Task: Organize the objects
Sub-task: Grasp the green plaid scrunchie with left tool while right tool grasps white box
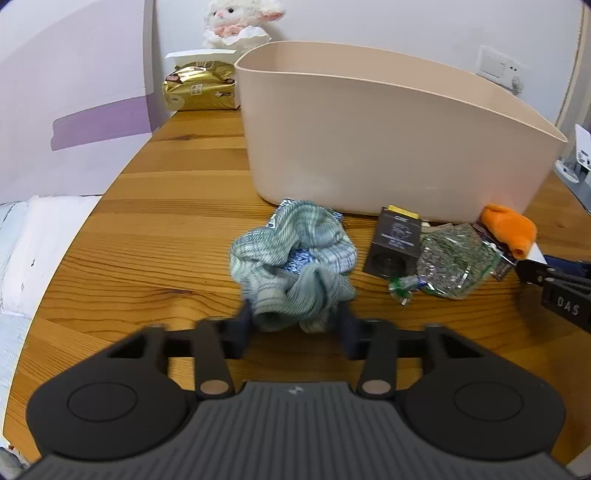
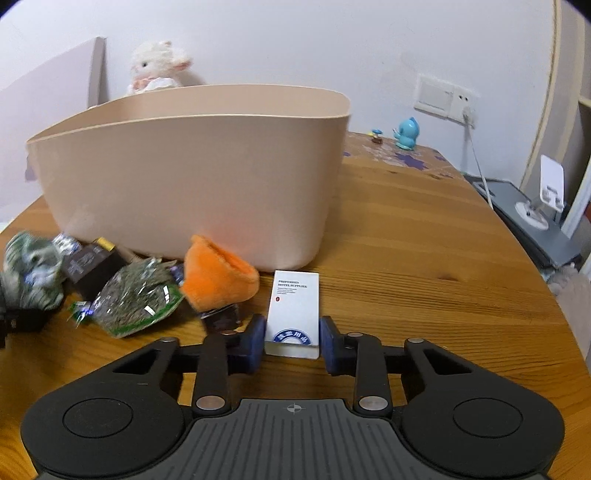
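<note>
Between the left gripper's blue fingers sits a crumpled blue-green cloth, resting on the wooden table just in front of the beige bin's near wall. Both fingers sit against the cloth's near folds; whether they actually press it I cannot tell. Right of the cloth, along the bin's foot: a dark small box, a clear packet of green-grey contents, an orange plush piece, all close together, some touching.

Right gripper: fingers apart, one on each side of a white carton printed with dark text and a blue round mark. A slim gap shows at each pad, so no grip. The carton lies flat just before the bin's right front corner, beside the orange plush.

Far edge of the table: a gold bag and a white plush lamb at the wall behind the bin; a blue bird figure toward the right far corner.
</note>
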`<move>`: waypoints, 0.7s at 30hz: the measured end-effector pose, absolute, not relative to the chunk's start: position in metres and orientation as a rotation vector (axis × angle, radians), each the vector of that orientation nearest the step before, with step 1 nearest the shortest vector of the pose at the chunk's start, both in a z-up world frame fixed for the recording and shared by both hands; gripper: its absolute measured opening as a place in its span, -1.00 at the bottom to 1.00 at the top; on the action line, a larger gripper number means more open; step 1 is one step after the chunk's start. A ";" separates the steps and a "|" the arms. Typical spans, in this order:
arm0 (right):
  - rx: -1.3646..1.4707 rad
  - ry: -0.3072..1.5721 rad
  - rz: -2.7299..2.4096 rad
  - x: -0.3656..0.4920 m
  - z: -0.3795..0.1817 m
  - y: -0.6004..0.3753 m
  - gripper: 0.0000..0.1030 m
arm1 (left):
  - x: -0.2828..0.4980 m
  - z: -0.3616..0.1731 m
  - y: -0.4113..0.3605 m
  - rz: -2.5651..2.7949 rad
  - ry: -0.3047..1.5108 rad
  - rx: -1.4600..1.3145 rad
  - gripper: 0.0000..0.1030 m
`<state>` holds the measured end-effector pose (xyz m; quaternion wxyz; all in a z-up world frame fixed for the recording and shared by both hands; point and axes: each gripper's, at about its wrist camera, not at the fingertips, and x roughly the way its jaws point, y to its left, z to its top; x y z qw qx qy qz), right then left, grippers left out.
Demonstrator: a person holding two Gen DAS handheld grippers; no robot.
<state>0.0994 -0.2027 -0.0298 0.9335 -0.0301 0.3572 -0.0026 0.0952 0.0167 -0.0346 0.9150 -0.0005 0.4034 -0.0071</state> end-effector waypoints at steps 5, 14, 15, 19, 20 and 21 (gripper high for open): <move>-0.047 0.736 0.020 0.083 -0.029 -0.205 -0.47 | 0.088 -0.034 0.017 -0.043 0.828 -0.015 -0.67; 0.007 0.705 0.008 0.046 -0.014 -0.222 -0.47 | 0.065 -0.016 0.022 -0.064 0.767 -0.040 -0.73; 0.012 0.696 0.008 0.042 -0.011 -0.223 -0.47 | 0.060 -0.014 0.022 -0.065 0.755 -0.041 -0.73; 0.021 0.654 0.013 0.032 0.004 -0.227 -0.47 | 0.046 0.000 0.025 -0.067 0.716 -0.060 -0.73; 0.023 0.641 0.017 0.030 0.008 -0.227 -0.47 | 0.043 0.006 0.027 -0.067 0.702 -0.063 -0.73; 0.024 0.628 0.019 0.028 0.012 -0.228 -0.47 | 0.040 0.010 0.027 -0.066 0.688 -0.064 -0.73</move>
